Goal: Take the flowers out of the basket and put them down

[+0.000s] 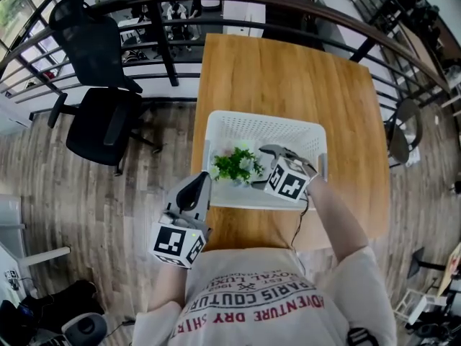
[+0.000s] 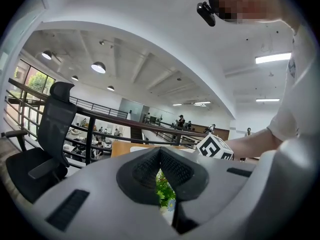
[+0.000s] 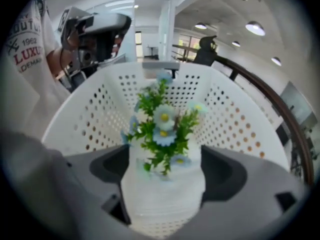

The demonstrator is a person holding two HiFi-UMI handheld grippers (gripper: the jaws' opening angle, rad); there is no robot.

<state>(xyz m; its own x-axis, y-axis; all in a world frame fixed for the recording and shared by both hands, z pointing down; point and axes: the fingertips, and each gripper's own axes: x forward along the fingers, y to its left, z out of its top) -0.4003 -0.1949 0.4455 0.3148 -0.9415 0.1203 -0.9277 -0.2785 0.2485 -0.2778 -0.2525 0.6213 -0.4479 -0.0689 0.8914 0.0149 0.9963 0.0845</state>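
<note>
A small bunch of blue and white flowers (image 1: 234, 164) with green leaves lies inside the white perforated basket (image 1: 223, 125) on the wooden table (image 1: 288, 78). In the right gripper view the flowers (image 3: 162, 126) point away from me, and their white ribbed pot (image 3: 162, 194) fills the gap between the jaws of my right gripper (image 3: 162, 169). That right gripper (image 1: 261, 166) reaches into the basket from the right, jaws wide. My left gripper (image 1: 196, 186) hovers at the basket's near left corner with its pads together; past them a sliver of the flowers (image 2: 162, 189) shows.
The basket sits near the table's front edge, with bare wood behind it and to its right. A black office chair (image 1: 101, 114) stands left of the table. A dark railing (image 1: 166, 27) curves behind both. The basket wall (image 3: 235, 119) surrounds the right gripper.
</note>
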